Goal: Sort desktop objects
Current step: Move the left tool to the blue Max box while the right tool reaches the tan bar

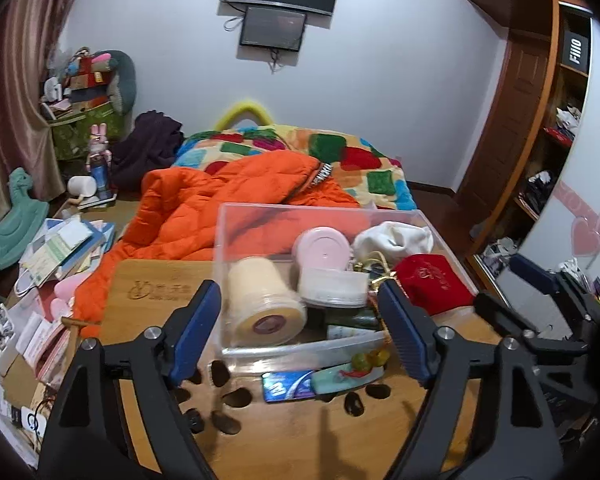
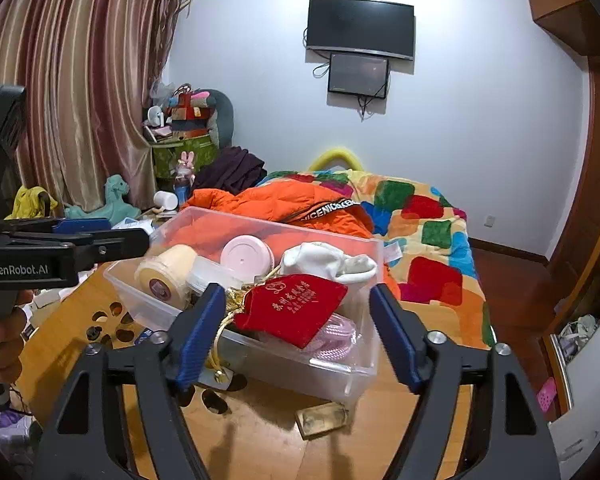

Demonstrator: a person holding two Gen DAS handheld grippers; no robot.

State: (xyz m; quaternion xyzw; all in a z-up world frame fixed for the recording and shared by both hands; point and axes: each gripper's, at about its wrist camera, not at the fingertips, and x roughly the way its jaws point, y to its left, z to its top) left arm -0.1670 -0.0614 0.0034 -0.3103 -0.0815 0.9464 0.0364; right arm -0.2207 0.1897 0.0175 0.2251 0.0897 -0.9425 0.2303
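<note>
A clear plastic bin [image 1: 300, 350] [image 2: 352, 376] stands on the wooden lap desk [image 1: 300, 440] [image 2: 260, 440]. It holds a cream cylinder jar [image 1: 264, 300] [image 2: 166, 276], a pink round lid [image 1: 322, 246] [image 2: 244, 256], a white cloth [image 1: 396, 236] [image 2: 328, 262] and a red pouch [image 1: 432, 282] [image 2: 296, 308]. A blue packet [image 1: 286, 386] and a teal item [image 1: 340, 378] lie on the desk before the bin. A small gold box [image 2: 322, 418] lies by the bin's near corner. My left gripper [image 1: 300, 332] is open and empty above the bin's front wall. My right gripper [image 2: 296, 336] is open and empty, over the bin.
A bed with an orange jacket [image 1: 204, 208] and a patchwork blanket [image 2: 428, 224] lies beyond the desk. Books and papers [image 1: 60, 252] are piled at the left. A wooden wardrobe [image 1: 540, 128] stands at the right. The left gripper body [image 2: 60, 256] shows in the right wrist view.
</note>
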